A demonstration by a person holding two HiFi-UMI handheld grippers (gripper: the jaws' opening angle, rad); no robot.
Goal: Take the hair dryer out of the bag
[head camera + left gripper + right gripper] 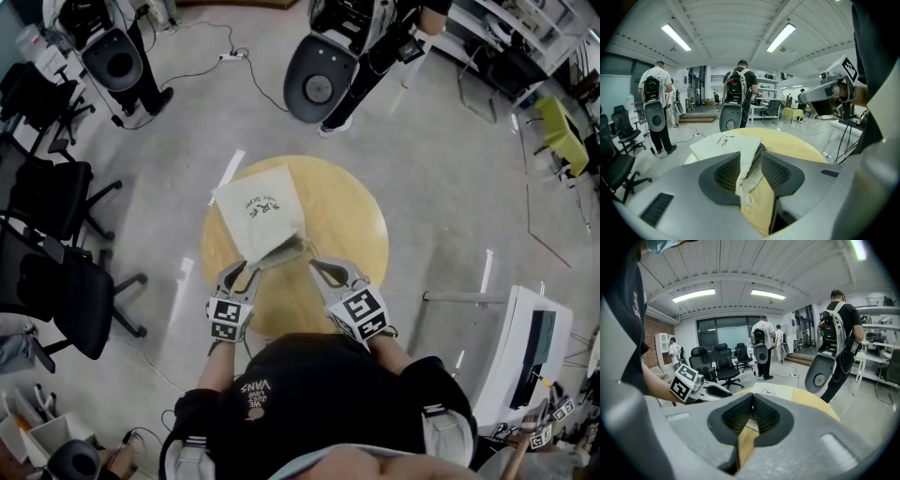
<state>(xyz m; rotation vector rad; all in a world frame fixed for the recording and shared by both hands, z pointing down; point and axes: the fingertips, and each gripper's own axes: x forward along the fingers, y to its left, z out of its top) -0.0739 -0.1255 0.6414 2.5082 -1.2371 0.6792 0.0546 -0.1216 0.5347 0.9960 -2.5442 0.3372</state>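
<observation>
1. Nearest you, the left hand-held gripper (246,272) and the right hand-held gripper (321,270) reach out side by side over the near edge of the round wooden table (347,225). Both point at the near end of the bag (258,211).
2. Your left hand-held gripper (751,157) is released. Its jaws stand apart, and the bag's pale cloth edge hangs loose between them without being pinched.
3. Your right hand-held gripper (752,401) is clenched, jaws tip to tip. It sits at the right corner of the bag's near edge, and you cannot tell whether any cloth is caught in it.
4. The bag is white cloth with dark print on top. It lies on the left half of the table, its near edge slightly lifted between your two grippers and its other end pointing far and left.
5. The hair dryer shows in no view. Only the bag's cloth is visible, so anything inside it is hidden.
6. Beyond the table on the left, black office chairs (56,281) stand on the grey floor (441,187). On the right, near you, is a white machine (525,352).
7. Farthest off, two people (347,56) stand wearing bulky backpack units, one far left and one straight ahead. A white cable (234,56) trails on the floor between them.
</observation>
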